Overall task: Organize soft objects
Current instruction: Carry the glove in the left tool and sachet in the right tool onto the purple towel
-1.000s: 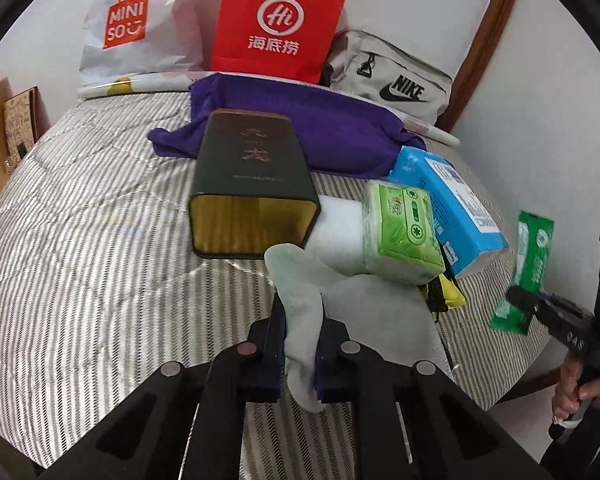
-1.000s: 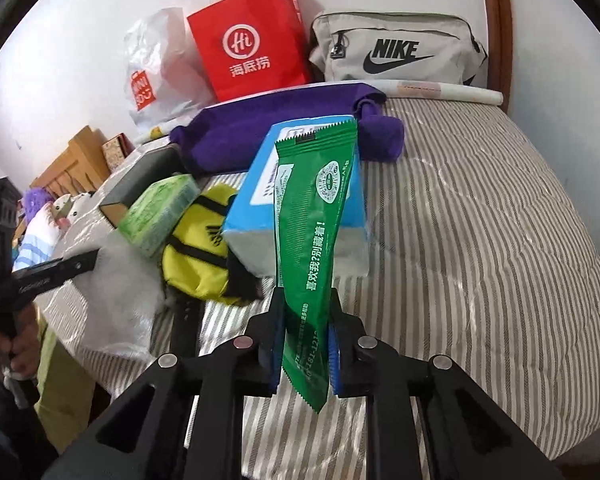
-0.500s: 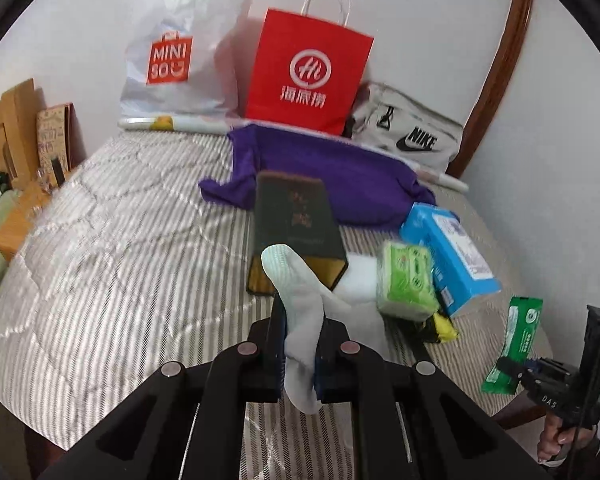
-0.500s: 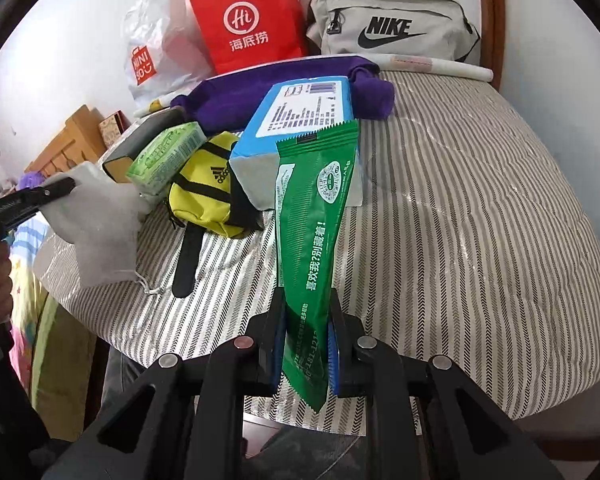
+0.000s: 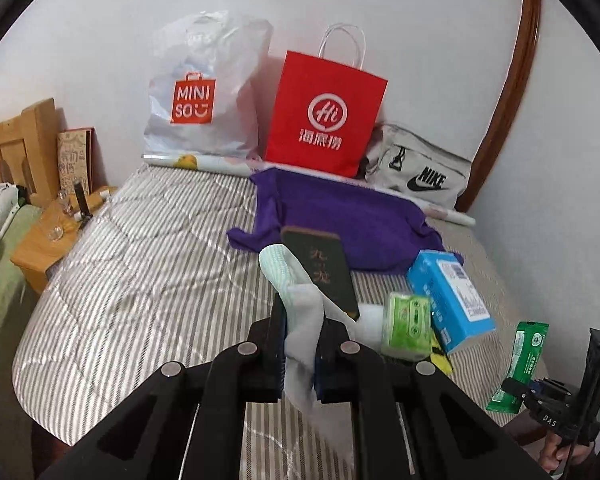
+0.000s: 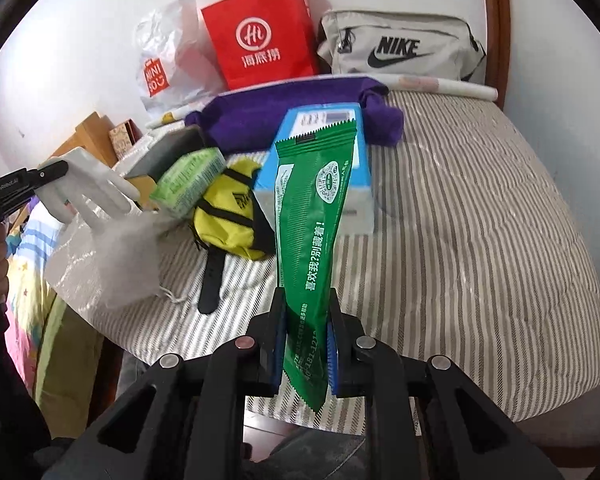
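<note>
Left tongs (image 5: 300,344) clamped on a white glove (image 5: 302,320), cuff sticking up toward 12, rest hanging below the pads. Seen from the right wrist view, the glove (image 6: 96,196) hangs off the bed's near-left edge, clear of the bed (image 6: 480,220).

Right tongs (image 6: 306,344) clamped on a green packet (image 6: 314,232), upright, held above the bed's near edge.

On the bed, past the packet: blue box (image 6: 356,196) at 12, yellow pouch (image 6: 230,216) at 10, green tissue pack (image 6: 188,180) just beside it at 9, dark box (image 6: 168,152) behind that. Purple cloth (image 6: 268,120) further back, touching the blue box. Red bag (image 6: 260,36), white plastic bag (image 6: 160,64) and grey Nike bag (image 6: 396,48) line the wall.
</note>
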